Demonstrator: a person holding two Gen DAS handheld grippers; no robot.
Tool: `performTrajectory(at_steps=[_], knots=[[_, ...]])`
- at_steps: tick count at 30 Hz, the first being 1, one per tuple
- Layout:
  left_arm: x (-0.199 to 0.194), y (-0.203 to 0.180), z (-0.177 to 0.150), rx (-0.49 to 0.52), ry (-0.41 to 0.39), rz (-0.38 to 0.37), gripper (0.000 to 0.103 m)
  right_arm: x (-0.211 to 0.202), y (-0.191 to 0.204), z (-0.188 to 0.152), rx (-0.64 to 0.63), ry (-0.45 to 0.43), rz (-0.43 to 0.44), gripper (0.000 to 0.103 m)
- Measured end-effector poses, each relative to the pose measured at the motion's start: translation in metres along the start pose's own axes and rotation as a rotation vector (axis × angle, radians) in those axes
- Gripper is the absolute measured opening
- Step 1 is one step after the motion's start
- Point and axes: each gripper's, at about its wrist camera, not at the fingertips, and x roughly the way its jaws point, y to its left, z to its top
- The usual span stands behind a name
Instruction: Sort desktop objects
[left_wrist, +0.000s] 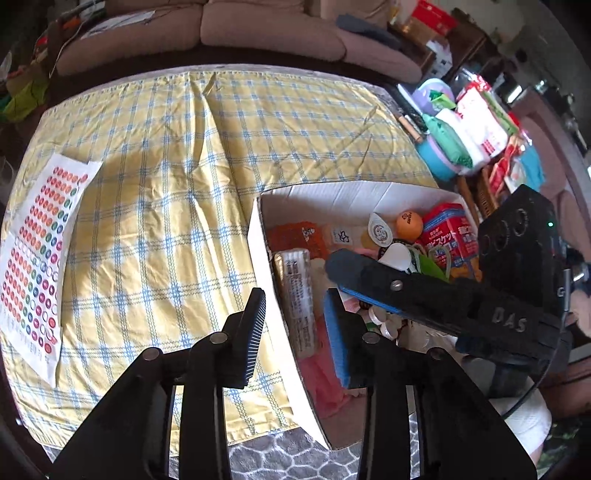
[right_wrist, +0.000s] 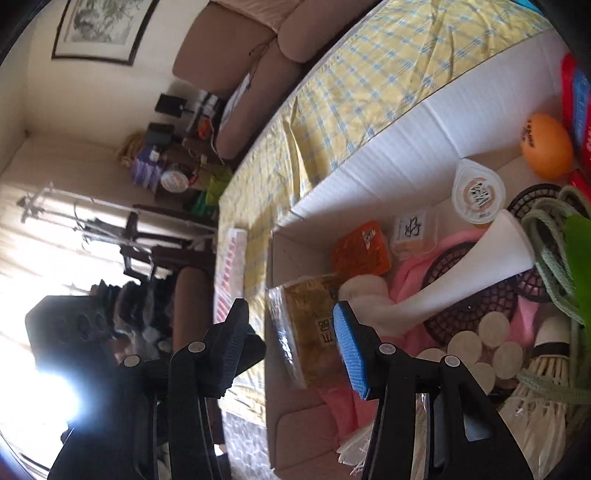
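Working from the biggest item down: your tablecloth (left_wrist: 155, 192), yellow with blue checks, covers nearly the whole table and is bare except for a sticker sheet (left_wrist: 40, 251) lying flat near its left edge, well apart from everything else. That open cloth looks like the sorting area; nothing from the box has been laid out there yet.

The white cardboard box (left_wrist: 271, 306) sits at the right side of the cloth with its top open. All the small things to sort are inside it, piled loosely.

Your left gripper (left_wrist: 297, 328) has its fingers spread and empty. The box's left wall runs up between them, one finger outside and the blue-padded one inside, which reads as a move to steady the box; no contact with the wall is visible.

Your right gripper (right_wrist: 291, 347) is also spread wide and holds nothing. It hangs over the near-left corner of the box, directly above the clear packet of yellow snacks (right_wrist: 306, 332), the likely first pick.

Smaller contents, in order: pink cloth (right_wrist: 410, 269), red biscuit pack (left_wrist: 448, 232), orange packet (right_wrist: 360, 251), shuttlecock (right_wrist: 543, 373), orange ball (right_wrist: 546, 146), small sealed cup (right_wrist: 478, 194).
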Motion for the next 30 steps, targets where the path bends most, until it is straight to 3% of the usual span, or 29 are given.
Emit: performTrajectory(at_steps=[7,10,12,15,18,23,26,28,29,30], knots=[[-0.022,0.019,-0.009,-0.017,-0.037,-0.064,0.035,0.005,0.008,0.007,-0.017,-0.030,0.026,0.050],[-0.032,0.019,-0.012,0.026,-0.058,-0.052,0.037,0.010,0.022,0.013,-0.055,-0.032,0.027,0.050],[-0.037,0.017,-0.017,0.066,-0.064,-0.037,0.038,0.019,0.030,0.014,-0.104,-0.008,-0.017,0.048],[-0.041,0.017,-0.021,0.092,-0.060,-0.059,0.041,0.038,0.020,0.015,-0.085,0.059,-0.097,0.033],[-0.044,0.025,-0.023,0.087,-0.068,-0.094,0.042,0.039,0.012,0.017,-0.055,0.059,-0.086,0.033],[-0.055,0.043,-0.029,0.106,-0.105,-0.096,0.056,0.019,0.030,0.016,-0.110,0.011,-0.115,0.033],[-0.061,0.061,-0.039,0.099,-0.128,-0.083,0.061,0.006,0.052,0.009,-0.194,-0.017,-0.152,0.043],[-0.066,0.074,-0.045,0.087,-0.143,-0.069,0.079,0.000,0.072,-0.001,-0.283,-0.027,-0.206,0.050],[-0.068,0.082,-0.048,0.079,-0.149,-0.062,0.082,-0.002,0.080,-0.007,-0.324,-0.029,-0.225,0.054],[-0.069,0.091,-0.051,0.072,-0.153,-0.057,0.090,-0.004,0.090,-0.016,-0.369,-0.031,-0.240,0.064]])
